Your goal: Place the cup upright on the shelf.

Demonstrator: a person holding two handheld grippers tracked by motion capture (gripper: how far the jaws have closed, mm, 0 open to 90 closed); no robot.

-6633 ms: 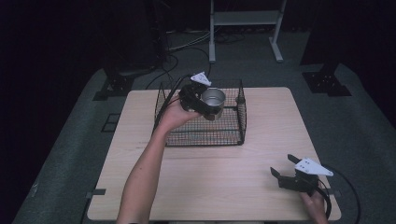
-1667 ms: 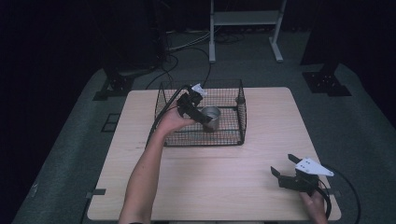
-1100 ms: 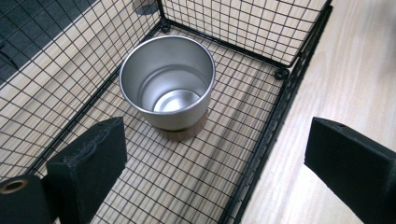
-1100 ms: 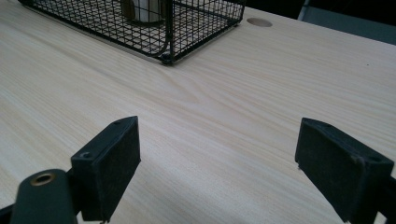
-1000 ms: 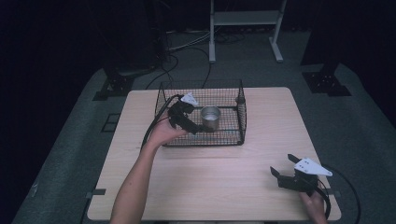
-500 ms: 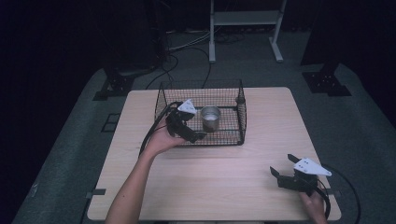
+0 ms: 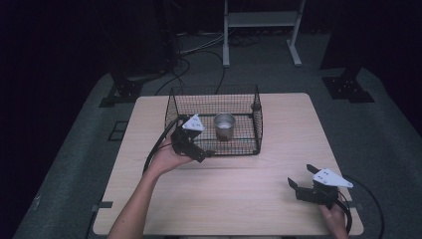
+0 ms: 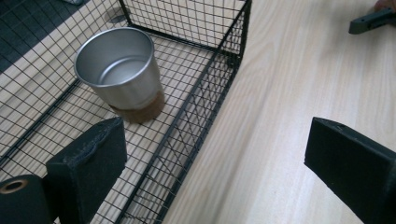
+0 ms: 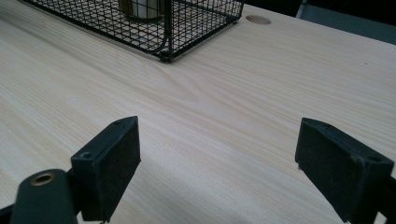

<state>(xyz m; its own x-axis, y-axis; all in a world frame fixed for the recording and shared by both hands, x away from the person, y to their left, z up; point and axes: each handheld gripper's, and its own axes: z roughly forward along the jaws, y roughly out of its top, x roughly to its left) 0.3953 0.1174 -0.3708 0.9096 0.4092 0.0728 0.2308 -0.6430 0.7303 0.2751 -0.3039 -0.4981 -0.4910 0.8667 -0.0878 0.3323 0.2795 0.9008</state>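
The metal cup (image 7: 224, 126) stands upright on the floor of the wire basket (image 7: 259, 122), free of both your tongs. It sits just ahead of your left gripper (image 7: 195, 150), beyond the basket's near wall. In the left gripper view the cup (image 8: 120, 73) lies up and to the left of the spread jaws, one jaw over the basket's mesh (image 8: 205, 93), the other over bare table (image 8: 289, 93). Nothing is between them. Your right gripper (image 7: 301, 183) rests well apart at the table's near right corner, jaws wide and empty.
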